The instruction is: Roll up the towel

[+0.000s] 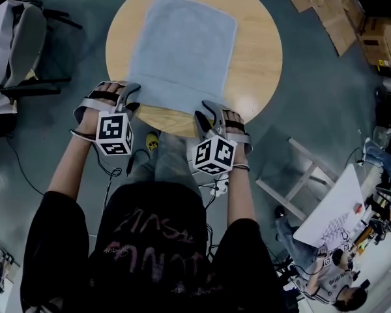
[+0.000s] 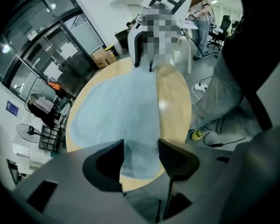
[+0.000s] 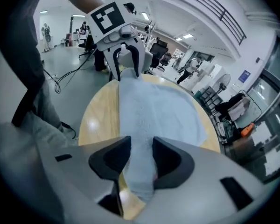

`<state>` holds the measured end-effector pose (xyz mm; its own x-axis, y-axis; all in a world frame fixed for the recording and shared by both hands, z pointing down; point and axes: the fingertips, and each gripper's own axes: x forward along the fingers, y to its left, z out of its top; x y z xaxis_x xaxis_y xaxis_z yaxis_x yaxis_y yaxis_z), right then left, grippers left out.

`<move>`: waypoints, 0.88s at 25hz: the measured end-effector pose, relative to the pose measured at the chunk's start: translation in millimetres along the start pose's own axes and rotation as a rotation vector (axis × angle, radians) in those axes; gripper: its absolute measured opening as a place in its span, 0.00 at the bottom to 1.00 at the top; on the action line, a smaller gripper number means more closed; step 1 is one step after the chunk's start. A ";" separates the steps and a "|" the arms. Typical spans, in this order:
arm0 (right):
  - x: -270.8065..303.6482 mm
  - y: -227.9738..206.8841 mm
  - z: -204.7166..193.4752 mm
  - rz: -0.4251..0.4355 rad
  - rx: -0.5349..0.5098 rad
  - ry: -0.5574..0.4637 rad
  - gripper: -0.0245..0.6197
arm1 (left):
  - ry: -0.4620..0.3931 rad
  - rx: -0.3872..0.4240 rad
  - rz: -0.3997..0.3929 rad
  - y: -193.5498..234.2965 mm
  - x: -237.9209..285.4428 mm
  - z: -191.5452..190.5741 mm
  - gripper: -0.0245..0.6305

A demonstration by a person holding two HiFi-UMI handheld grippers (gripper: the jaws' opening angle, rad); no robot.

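Nearest the person, the head view shows both forearms reaching out, a marker cube (image 1: 114, 134) on each hand-held gripper. The left hand-held gripper (image 2: 141, 160) has its jaws spread wide, and only its own view shows the towel's near corner lying in the gap, clear of both pads. The right hand-held gripper (image 3: 139, 157) also has its jaws apart, more narrowly, with the other near corner of the towel between them, not pinched as far as its view shows. The pale blue towel (image 1: 182, 51) lies spread flat on the round wooden surface (image 1: 260, 64), its near edge at the rim by the jaw tips; the full outline shows only from the head. Farther off, cardboard (image 1: 326, 5) lies on the grey floor (image 1: 313, 96).
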<state>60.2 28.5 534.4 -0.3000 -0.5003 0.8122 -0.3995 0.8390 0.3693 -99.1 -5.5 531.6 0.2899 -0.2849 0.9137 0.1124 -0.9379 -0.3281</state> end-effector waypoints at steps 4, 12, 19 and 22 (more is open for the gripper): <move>19.3 -13.0 -5.2 -0.007 -0.016 0.030 0.28 | 0.024 -0.023 -0.013 11.4 16.3 -6.8 0.41; 36.5 -12.9 -5.7 0.182 0.014 0.042 0.21 | 0.030 -0.058 -0.207 7.7 27.3 -9.0 0.27; 20.4 1.5 -7.9 0.325 0.068 0.059 0.14 | 0.024 -0.079 -0.383 -17.9 12.5 -3.1 0.19; 6.3 23.8 -10.7 0.401 0.078 0.063 0.13 | 0.015 -0.082 -0.488 -43.0 0.6 1.4 0.19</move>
<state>58.1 47.6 553.1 -0.3926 -0.1209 0.9117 -0.3272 0.9448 -0.0156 -102.4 34.9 545.9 0.2082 0.1890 0.9596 0.1565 -0.9749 0.1581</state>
